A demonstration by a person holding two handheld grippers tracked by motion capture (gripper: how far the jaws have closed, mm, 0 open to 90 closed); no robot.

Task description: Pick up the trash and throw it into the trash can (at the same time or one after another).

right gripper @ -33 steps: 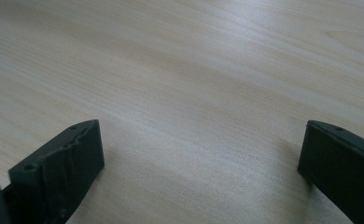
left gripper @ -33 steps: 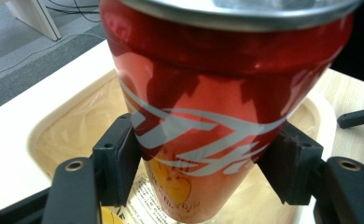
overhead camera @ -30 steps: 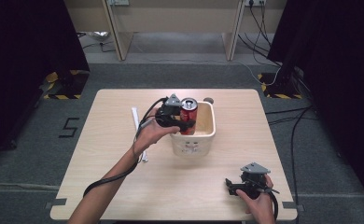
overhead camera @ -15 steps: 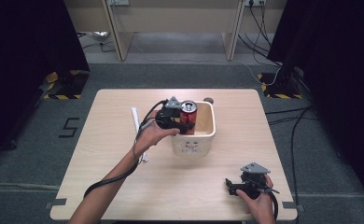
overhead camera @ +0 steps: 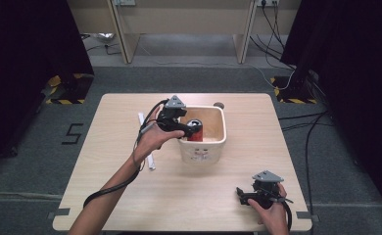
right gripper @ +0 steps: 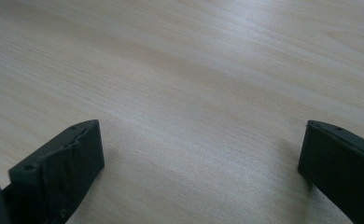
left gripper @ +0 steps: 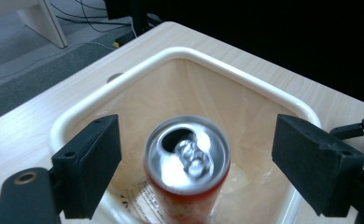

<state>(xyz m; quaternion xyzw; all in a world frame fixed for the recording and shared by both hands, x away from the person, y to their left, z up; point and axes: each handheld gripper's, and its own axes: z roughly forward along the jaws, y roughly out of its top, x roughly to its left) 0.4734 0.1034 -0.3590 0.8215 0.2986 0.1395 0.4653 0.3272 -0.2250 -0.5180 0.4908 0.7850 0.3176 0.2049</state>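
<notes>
Item: red can (overhead camera: 195, 131), centre of the high view, standing upright inside the cream bin (overhead camera: 217, 142), which sits mid-table. Step in hand, as I judge it: release of the can into the bin; placing looks done, the let-go just made. Left gripper (overhead camera: 188, 129), centre of the high view at the bin's left rim: its jaws have just been opening and now stand wide; in the left gripper view the can (left gripper: 187, 164) sits between the two black pads with a clear gap on either side, touching neither. The can's top is blurred there. Right gripper (overhead camera: 244, 196), lower right of the high view: jaws wide, nothing between them, resting low over the bare table (right gripper: 185, 74). A white strip (overhead camera: 145, 142) lies left of the bin. Next move, my judgement: I lift the left gripper straight up and clear without clipping the can or the rim.
</notes>
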